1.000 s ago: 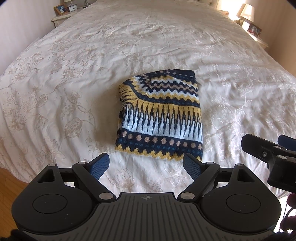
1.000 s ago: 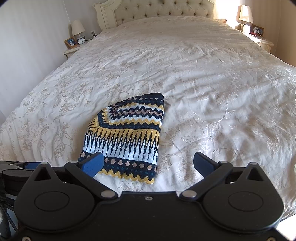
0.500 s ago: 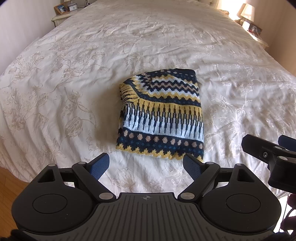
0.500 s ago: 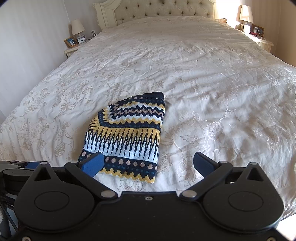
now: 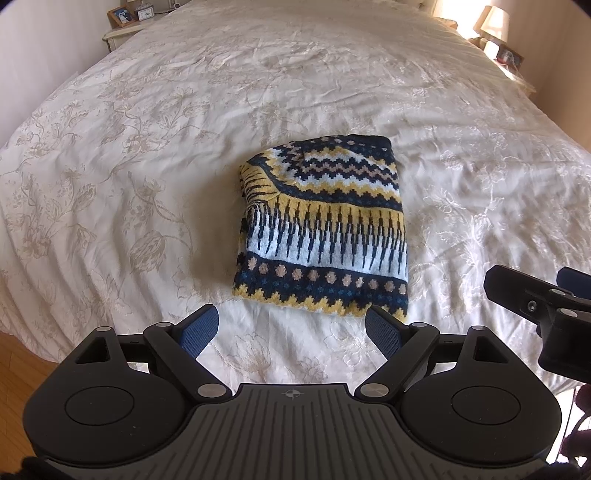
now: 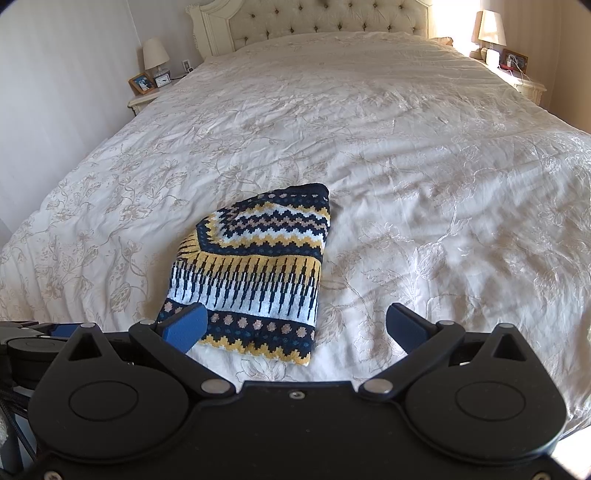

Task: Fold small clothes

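A small knit sweater (image 5: 325, 225) in navy, yellow and white patterns lies folded into a compact rectangle on the white bedspread (image 5: 147, 155). It also shows in the right wrist view (image 6: 255, 273). My left gripper (image 5: 291, 330) is open and empty, hovering just short of the sweater's near edge. My right gripper (image 6: 295, 326) is open and empty, near the sweater's near right corner; its left fingertip (image 6: 186, 326) overlaps the sweater's near left corner in view. The right gripper also appears at the right edge of the left wrist view (image 5: 535, 299).
The bed has a tufted headboard (image 6: 325, 16). Nightstands with lamps stand at the far left (image 6: 155, 79) and far right (image 6: 509, 66). Wooden floor (image 5: 22, 365) shows beyond the bed's near left edge.
Both grippers have drawn back slightly from the folded sweater; it sits a little farther away in both views. The sweater has not moved and the jaws stay open.
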Demonstrator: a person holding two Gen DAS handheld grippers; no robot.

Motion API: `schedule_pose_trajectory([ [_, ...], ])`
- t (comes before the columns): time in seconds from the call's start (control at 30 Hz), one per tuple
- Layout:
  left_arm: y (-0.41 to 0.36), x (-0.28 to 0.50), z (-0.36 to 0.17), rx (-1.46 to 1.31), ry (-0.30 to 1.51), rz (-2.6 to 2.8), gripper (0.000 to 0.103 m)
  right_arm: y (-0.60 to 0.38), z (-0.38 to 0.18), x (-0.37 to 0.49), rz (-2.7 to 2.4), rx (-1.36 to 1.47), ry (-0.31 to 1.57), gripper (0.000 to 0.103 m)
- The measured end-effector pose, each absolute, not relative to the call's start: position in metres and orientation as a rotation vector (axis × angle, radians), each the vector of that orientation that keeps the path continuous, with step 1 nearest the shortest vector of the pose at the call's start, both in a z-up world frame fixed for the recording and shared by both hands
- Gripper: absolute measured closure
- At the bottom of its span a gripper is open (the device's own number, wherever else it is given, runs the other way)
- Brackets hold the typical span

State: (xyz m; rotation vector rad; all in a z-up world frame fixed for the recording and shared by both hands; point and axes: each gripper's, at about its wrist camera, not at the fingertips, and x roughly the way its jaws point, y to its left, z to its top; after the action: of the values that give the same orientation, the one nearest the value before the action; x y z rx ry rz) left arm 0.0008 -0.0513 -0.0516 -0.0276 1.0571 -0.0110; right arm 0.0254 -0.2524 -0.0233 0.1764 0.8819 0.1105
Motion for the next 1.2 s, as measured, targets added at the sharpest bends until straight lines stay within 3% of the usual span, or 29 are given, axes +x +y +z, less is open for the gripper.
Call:
schedule_pose_trajectory([
  [1.2, -0.0539, 0.0080, -0.0536, -0.003, 1.080, -0.020, 0.016, -0.2568, -0.0241, 0.0349, 0.104, 0.189, 0.886, 0.001],
])
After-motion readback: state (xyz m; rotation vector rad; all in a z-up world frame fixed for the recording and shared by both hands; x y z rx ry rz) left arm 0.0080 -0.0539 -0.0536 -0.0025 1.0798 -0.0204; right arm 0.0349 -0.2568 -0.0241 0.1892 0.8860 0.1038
